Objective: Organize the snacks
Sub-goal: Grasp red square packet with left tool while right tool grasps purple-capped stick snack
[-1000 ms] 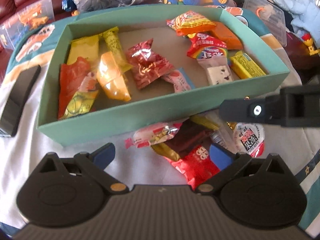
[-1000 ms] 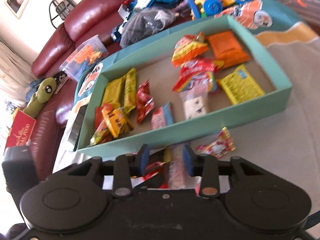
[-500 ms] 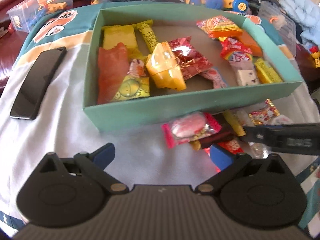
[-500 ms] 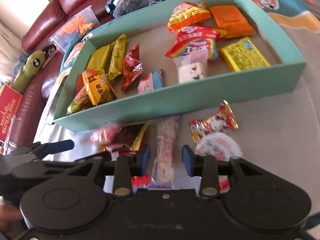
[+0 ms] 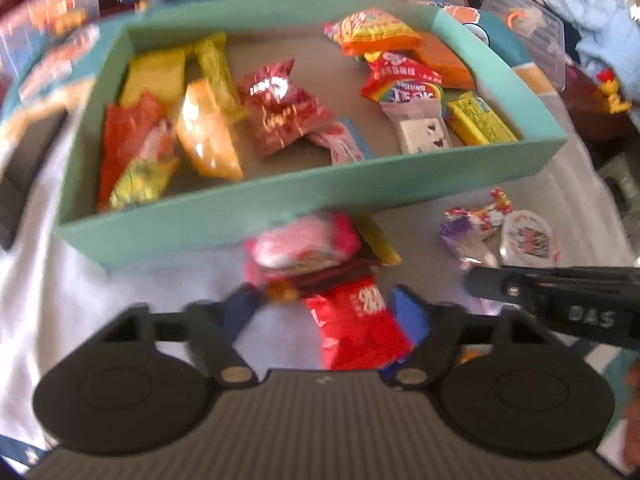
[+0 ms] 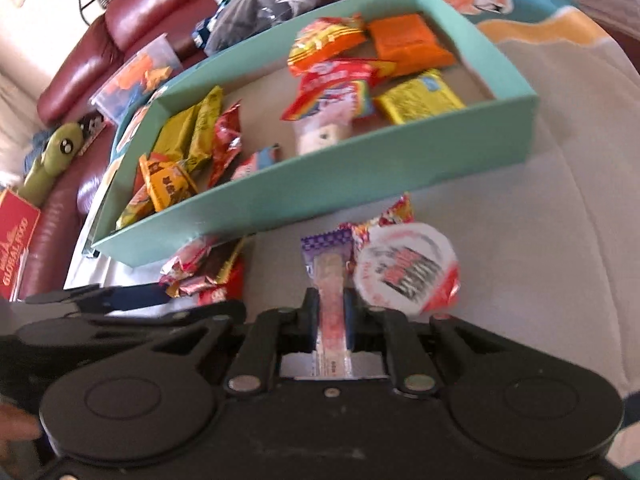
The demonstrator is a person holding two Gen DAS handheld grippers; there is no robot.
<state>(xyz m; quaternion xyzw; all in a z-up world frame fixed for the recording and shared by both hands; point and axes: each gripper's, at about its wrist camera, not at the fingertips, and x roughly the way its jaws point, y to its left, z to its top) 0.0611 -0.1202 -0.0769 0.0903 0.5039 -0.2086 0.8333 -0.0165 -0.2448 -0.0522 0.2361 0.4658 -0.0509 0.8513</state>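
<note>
A teal box (image 5: 280, 200) (image 6: 360, 176) holds several snack packets. In front of it lies a small pile: a pink packet (image 5: 304, 240) (image 6: 188, 256) over a brown one, and a red packet (image 5: 356, 320). My left gripper (image 5: 324, 312) (image 6: 100, 296) straddles this pile with its jaws closing; the red packet touches the right pad, and cloth shows beside the left one. My right gripper (image 6: 330, 316) (image 5: 472, 280) is shut on a long pink snack stick (image 6: 328, 268) with a purple checked end. A white jelly cup (image 6: 404, 272) (image 5: 528, 236) and a red-yellow candy (image 6: 396, 212) (image 5: 476, 216) lie beside it.
A dark phone (image 5: 24, 172) lies left of the box on the white cloth. A red leather sofa (image 6: 132, 20), a clear tub of toys (image 6: 136, 72), a green plush (image 6: 52, 160) and a red carton (image 6: 16, 248) are on the left. Toys crowd behind the box.
My left gripper's jaws have narrowed from wide open around the snack pile. My right gripper has dropped lower and closed on the pink stick that lay between its fingers.
</note>
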